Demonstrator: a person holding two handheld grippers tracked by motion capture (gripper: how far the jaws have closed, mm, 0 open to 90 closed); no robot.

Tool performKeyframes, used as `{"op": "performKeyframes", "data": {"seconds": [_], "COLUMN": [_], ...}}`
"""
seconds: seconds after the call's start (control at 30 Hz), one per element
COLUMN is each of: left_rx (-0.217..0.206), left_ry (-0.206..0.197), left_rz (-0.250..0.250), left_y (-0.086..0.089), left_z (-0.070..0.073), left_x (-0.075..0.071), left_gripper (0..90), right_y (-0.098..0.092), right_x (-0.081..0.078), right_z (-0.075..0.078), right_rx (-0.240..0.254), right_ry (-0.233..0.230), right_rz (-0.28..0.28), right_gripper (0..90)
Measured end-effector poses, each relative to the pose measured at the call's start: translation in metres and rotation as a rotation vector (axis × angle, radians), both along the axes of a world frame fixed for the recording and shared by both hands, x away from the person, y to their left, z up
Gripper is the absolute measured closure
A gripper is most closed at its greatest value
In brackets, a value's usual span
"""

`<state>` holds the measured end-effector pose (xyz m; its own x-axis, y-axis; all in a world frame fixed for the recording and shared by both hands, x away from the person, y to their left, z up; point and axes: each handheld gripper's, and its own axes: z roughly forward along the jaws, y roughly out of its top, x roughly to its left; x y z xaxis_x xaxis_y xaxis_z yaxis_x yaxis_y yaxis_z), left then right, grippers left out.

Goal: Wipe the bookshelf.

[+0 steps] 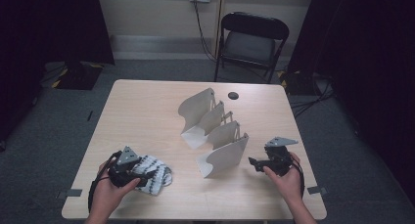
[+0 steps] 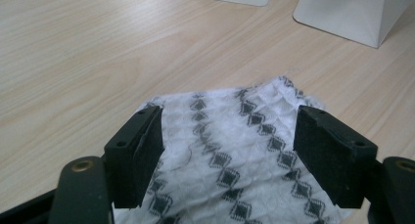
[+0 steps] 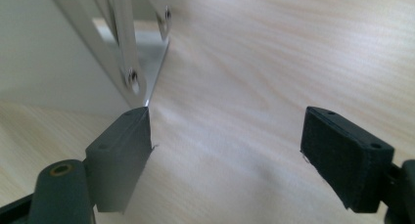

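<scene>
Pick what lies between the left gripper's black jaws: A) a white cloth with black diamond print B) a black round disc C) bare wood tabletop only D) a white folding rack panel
A: in the left gripper view the white cloth with black diamond print lies between the open jaws of the left gripper, whose pads do not press it.

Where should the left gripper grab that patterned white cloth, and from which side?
Grip the patterned cloth at its bunched near end, coming from above on the person's side. It lies soft and crumpled flat on the table, so only a raised fold gives purchase. The left gripper already straddles it with jaws apart.
</scene>
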<state>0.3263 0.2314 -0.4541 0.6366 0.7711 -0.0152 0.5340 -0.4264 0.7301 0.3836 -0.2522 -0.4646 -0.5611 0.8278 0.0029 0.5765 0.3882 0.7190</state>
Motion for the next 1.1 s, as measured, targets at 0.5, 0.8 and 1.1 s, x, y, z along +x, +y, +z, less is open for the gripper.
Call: {"op": "performKeyframes", "data": {"seconds": [0.5,0.8,1.1], "left_rx": [0.002,0.043,0.033], "left_ry": [0.028,0.045,0.04], "left_rz": [0.022,-0.001,-0.036], "left_y": [0.011,-0.005,-0.024], "left_z": [-0.01,-0.022,-0.024], "left_x": [-0.014,-0.012,-0.001], "left_gripper": [31.5,29.2,28.5], "right_y": [-0.003,-0.002,-0.002], "right_x": [-0.009,-0.011,-0.011], "right_z": [-0.03,-0.034,-0.034], "right_rx": [-0.025,0.001,0.004], "right_ry": [0.018,-0.013,-0.016], "right_rz": [0.048,0.033,0.025], "right_gripper": [13.7,12.8,12.8]}}
